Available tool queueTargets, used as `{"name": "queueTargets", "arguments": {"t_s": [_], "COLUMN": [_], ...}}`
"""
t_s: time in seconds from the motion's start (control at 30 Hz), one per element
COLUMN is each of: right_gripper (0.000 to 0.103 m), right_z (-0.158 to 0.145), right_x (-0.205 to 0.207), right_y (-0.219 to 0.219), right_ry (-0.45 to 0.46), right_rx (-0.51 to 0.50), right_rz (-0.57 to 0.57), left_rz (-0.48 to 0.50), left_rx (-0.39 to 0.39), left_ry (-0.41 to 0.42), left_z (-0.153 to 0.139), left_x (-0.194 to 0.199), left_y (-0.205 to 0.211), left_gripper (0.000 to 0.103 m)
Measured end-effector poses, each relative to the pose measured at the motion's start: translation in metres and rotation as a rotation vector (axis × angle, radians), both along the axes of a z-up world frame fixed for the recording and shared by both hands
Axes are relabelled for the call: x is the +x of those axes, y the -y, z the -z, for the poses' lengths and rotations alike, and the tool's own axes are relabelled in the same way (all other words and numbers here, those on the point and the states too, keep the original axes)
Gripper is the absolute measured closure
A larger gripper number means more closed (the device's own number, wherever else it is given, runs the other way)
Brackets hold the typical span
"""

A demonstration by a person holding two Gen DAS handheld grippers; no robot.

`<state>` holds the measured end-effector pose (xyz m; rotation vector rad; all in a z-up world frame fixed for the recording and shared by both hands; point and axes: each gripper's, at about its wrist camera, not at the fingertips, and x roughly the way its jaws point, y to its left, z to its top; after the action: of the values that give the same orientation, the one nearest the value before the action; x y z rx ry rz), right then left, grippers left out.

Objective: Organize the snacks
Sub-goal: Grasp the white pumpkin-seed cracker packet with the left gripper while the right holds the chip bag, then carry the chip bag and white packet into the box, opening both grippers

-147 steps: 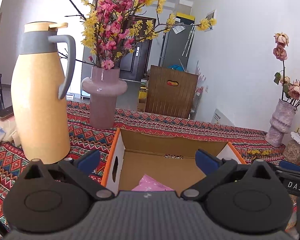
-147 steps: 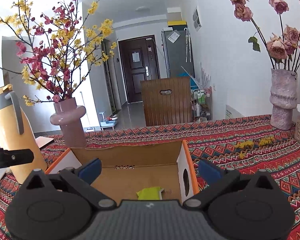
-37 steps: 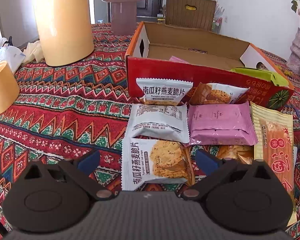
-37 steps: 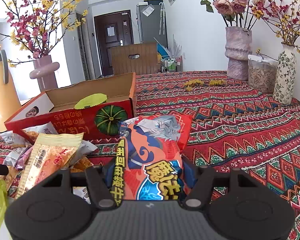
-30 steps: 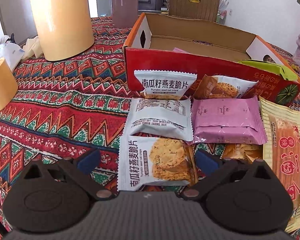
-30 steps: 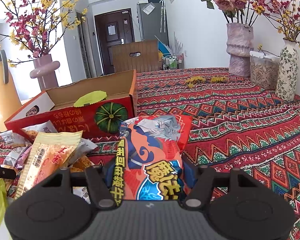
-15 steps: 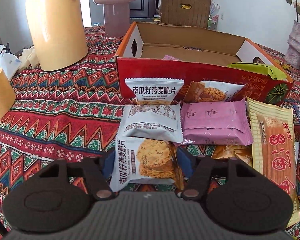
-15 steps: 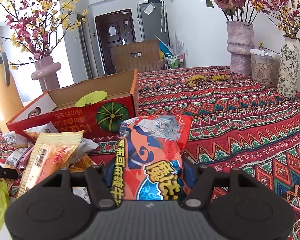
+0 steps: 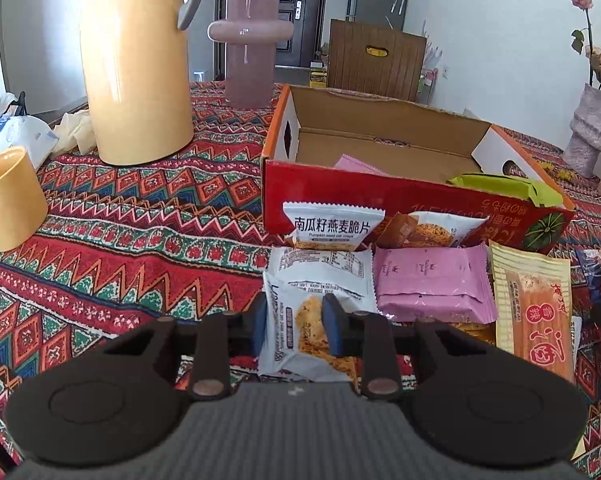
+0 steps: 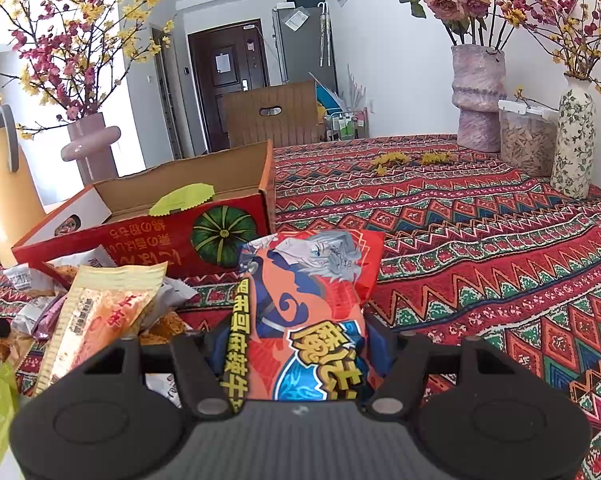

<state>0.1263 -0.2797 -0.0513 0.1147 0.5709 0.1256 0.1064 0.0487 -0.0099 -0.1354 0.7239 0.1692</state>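
Observation:
My left gripper (image 9: 296, 326) is shut on a white cookie packet (image 9: 300, 332) and pinches it at the near edge of a snack pile. The pile holds more white packets (image 9: 332, 224), a pink packet (image 9: 432, 280) and a yellow-orange packet (image 9: 532, 308). Behind it stands an open red cardboard box (image 9: 380, 196) with a pink and a green packet inside. My right gripper (image 10: 296, 344) is shut on an orange-and-blue snack bag (image 10: 304, 312), held to the right of the box (image 10: 160, 232).
A yellow thermos jug (image 9: 134, 60), a pink vase (image 9: 250, 48) and a yellow cup (image 9: 8, 196) stand left of the box on the patterned tablecloth. Two flower vases (image 10: 476, 96) and a clear jar (image 10: 524, 136) stand at the far right.
My left gripper has closed on the white cookie packet, which now sits squeezed between the fingers. My right gripper still holds the orange bag, barely moved.

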Motion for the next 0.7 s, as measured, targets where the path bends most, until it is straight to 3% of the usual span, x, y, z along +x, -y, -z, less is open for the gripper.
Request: {"name": "queueTargets", "arguments": {"t_s": [0.07,0.17,0.7], "right_gripper": [0.039,0.039,0.039], "right_z": [-0.002,-0.005,-0.039], "right_x": [-0.001,-0.003,-0.008], "right_y": [0.0,-0.002,-0.016], "right_ry": [0.005,0.015,0.103], "right_rx": [0.001,0.001,-0.002], "right_rz": [-0.002,-0.007,-0.052], "left_rz": [-0.001,-0.003,0.029], "left_rx": [0.0,-0.006,-0.009], "left_ry": [0.022,0.05,0.178], "left_z": [-0.005,-0.012,-0.048], "left_x": [-0.003,-0.007,-0.017], "left_y": [-0.003,-0.005,-0.003], "left_gripper": [0.088,0.091,0.094]}}
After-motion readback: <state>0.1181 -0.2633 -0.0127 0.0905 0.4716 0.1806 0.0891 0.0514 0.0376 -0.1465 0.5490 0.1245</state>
